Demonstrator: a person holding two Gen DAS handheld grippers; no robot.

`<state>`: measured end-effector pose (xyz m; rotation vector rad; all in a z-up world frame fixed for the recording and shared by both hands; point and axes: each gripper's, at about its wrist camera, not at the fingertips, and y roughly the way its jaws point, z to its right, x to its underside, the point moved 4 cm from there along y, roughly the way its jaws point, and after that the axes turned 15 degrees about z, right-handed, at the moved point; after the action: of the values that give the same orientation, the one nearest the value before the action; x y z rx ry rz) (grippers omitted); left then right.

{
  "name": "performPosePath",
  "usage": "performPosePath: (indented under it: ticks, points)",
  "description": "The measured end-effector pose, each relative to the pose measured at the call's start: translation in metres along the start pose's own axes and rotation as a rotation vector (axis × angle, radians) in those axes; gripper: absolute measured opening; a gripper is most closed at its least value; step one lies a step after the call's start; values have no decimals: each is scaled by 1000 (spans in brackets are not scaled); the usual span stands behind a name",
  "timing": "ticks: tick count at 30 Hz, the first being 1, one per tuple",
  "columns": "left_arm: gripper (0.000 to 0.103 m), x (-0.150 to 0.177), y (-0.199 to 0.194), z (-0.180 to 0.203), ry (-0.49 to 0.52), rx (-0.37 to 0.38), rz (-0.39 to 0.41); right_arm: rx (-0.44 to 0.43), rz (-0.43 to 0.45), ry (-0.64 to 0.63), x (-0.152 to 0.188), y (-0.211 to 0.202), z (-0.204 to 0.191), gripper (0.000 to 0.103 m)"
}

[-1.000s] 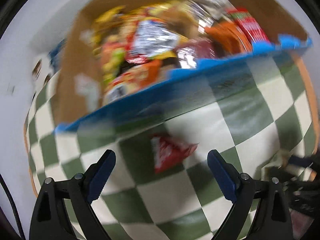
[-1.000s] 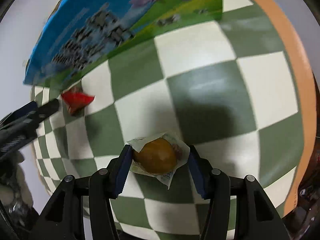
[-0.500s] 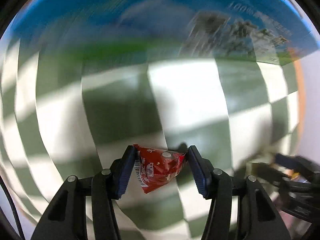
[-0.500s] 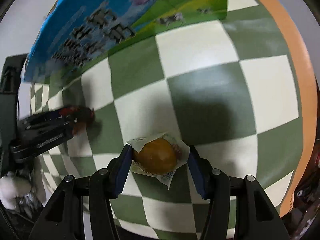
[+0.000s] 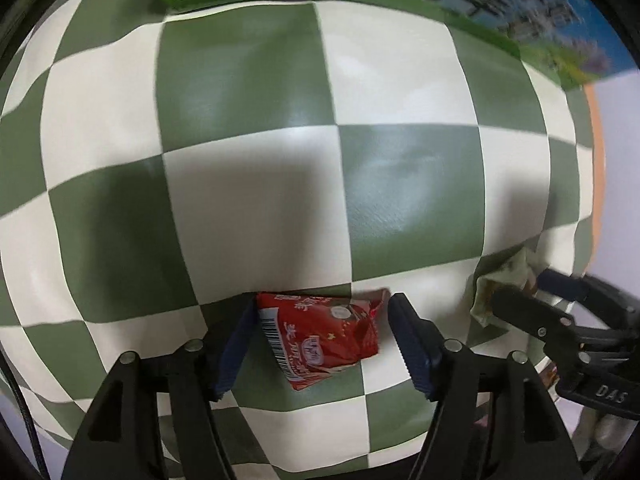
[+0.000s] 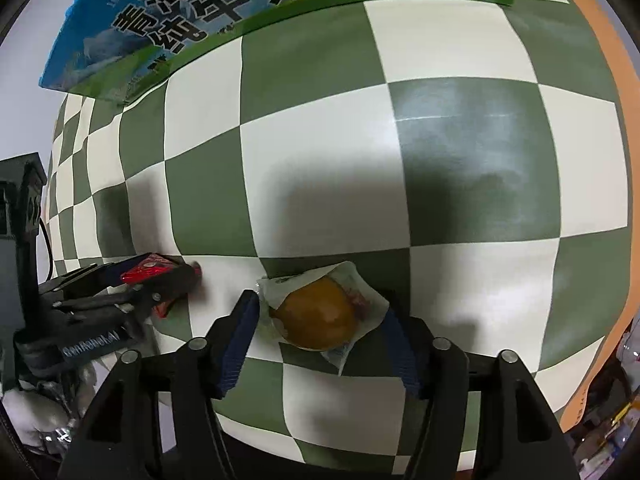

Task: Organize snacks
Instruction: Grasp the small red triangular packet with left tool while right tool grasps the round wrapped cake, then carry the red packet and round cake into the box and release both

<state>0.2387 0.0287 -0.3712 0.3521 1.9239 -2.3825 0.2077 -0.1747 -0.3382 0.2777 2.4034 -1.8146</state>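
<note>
Both grippers' jaws wider than before

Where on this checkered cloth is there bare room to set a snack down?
Free: the squares between the milk carton and the wrapped bun, and rightward to the cloth's orange border. Crowded: near both grippers, round the red packet.

A green-and-white checked cloth with an orange border covers the table; pale wall beyond, glare on squares
</note>
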Motion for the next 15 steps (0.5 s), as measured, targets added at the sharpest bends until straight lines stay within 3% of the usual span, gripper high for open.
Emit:
performPosePath:
  ticks: [3,5,7,9,15]
  points:
    - [66,2,3,11,58,-36,3,11,-3,-13,3,4,-4,71]
    - [60,3,2,13,77,-70,20,31,-1,-38,6,7,-7,71]
    - [56,5,-1,15,67,-85,39,61,14,-79,9,10,-11,65]
    - [55,10,-6,17,43,-83,50,86,34,-106,14,17,-29,60]
    - [55,8,-36,13,-45,-20,83,53,85,-86,18,3,-34,57]
